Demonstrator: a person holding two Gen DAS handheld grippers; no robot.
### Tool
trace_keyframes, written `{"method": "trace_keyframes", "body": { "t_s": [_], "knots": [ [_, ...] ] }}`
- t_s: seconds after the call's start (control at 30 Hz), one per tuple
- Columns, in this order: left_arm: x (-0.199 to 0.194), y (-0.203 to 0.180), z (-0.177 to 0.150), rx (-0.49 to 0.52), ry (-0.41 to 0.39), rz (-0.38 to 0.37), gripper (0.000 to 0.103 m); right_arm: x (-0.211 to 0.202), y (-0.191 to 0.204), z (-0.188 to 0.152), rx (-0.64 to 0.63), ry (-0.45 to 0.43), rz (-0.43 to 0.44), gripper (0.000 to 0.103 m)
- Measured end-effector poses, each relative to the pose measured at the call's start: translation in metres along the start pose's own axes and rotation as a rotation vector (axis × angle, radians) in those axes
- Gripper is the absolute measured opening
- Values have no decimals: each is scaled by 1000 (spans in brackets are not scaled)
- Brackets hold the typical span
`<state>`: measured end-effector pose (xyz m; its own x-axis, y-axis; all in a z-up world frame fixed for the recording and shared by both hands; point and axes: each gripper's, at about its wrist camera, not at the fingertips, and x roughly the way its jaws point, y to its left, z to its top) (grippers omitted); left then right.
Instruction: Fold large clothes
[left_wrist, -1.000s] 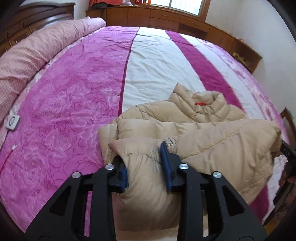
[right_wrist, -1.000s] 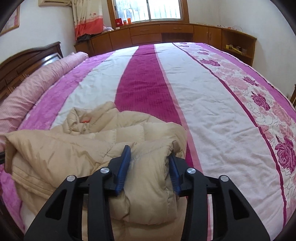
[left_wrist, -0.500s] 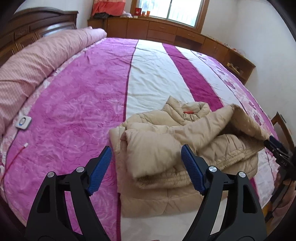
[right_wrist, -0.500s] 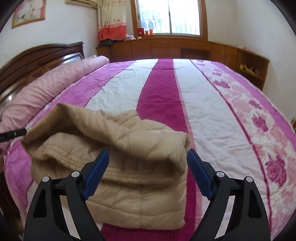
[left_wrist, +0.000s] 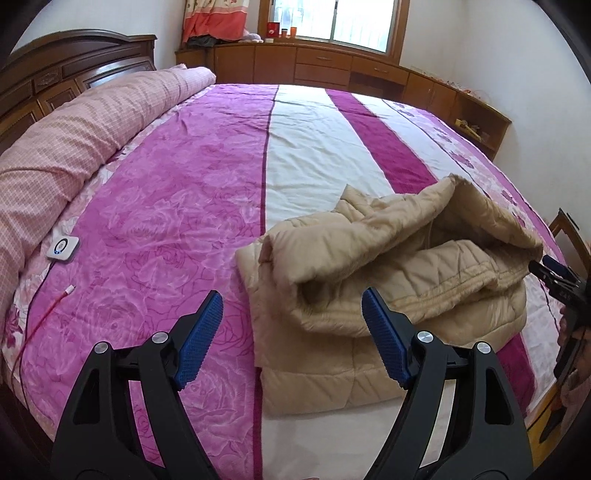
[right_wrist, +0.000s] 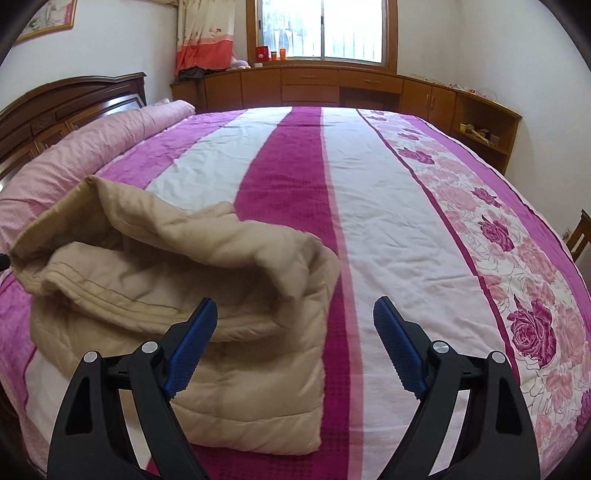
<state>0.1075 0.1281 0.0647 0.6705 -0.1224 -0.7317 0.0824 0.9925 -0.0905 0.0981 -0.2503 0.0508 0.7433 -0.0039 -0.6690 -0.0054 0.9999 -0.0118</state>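
Note:
A beige padded jacket lies folded in a loose heap on the striped pink bed cover, near the front edge. It also shows in the right wrist view. My left gripper is open and empty, held back above the jacket's left part. My right gripper is open and empty, above the jacket's right edge. The right gripper's tip also shows at the far right of the left wrist view.
A rolled pink quilt lies along the headboard side. A white controller and a red cable lie on the cover at left. Wooden cabinets stand under the window. A chair stands at right.
Both grippers opened and let go of the jacket, then drew back and up. The jacket now rests folded on the bed.

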Motion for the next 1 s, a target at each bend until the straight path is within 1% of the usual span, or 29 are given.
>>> {"method": "trace_keyframes", "body": {
  "t_s": [0.07,0.2,0.27,0.37,0.43,0.5,0.57,0.67,0.77,0.83,0.9,0.93,1.0],
  "knots": [
    [3,4,-3,3,6,-1,77,8,-5,-1,13,11,-1,84],
    [9,8,-11,20,34,-20,77,20,-11,-4,35,20,38,84],
    [16,6,-16,72,66,-12,77,21,-15,-6,41,23,67,84],
    [28,0,-19,149,83,18,77,12,-18,-10,39,7,118,84],
    [40,-3,-19,193,77,35,77,6,-19,-11,10,-4,118,84],
    [49,-5,-15,209,64,45,77,6,-20,-10,-23,0,99,84],
    [62,-4,-8,196,49,32,77,10,-21,-8,-31,10,97,84],
    [79,-1,1,143,45,7,77,22,-20,-5,-35,27,100,84],
    [90,1,9,83,25,-24,77,31,-23,-1,-5,28,128,84],
    [98,3,13,44,27,-48,77,30,-26,4,42,12,169,84],
    [106,1,15,44,31,-53,76,22,-27,8,63,-15,219,85],
    [111,-2,16,58,33,-46,74,21,-26,10,56,-19,229,86],
    [119,-5,17,65,39,-44,69,25,-22,12,14,-3,208,86]
  ]
}}
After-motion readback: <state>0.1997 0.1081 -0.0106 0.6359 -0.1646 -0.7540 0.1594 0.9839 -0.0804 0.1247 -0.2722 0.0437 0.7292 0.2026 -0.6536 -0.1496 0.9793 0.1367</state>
